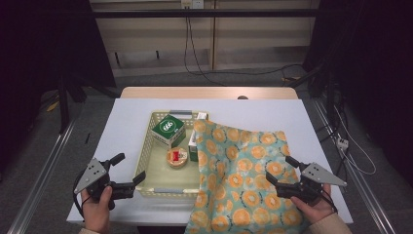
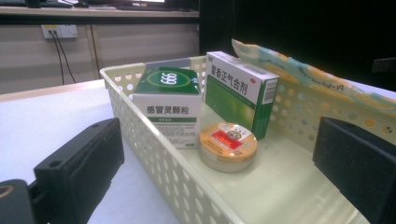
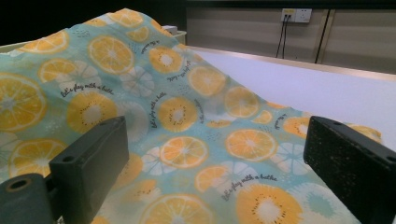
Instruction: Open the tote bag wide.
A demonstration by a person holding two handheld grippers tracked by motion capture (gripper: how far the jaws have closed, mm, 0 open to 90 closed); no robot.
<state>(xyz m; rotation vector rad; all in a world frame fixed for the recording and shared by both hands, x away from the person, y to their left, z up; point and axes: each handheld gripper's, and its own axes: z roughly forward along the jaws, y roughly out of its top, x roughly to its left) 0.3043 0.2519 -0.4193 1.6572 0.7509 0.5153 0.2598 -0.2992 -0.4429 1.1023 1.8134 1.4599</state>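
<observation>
Down at the table's near edge, the left gripper (image 1: 127, 171) sits by the left corner, jaws spread with nothing between them, aimed at the cream basket (image 1: 144, 161). Inside it stand a green-topped box (image 1: 168, 129) and a taller green box (image 2: 238, 91) toward the far wall, with a round tin (image 1: 177, 157) in front (its lid orange and red). Draped over the basket's right rim, the citrus-print cloth (image 1: 243, 170) spills off the near edge. Over it hovers the right gripper (image 1: 280, 171), jaws apart, gripping nothing.

Black tongs (image 1: 128, 171), grey triangular plates
</observation>
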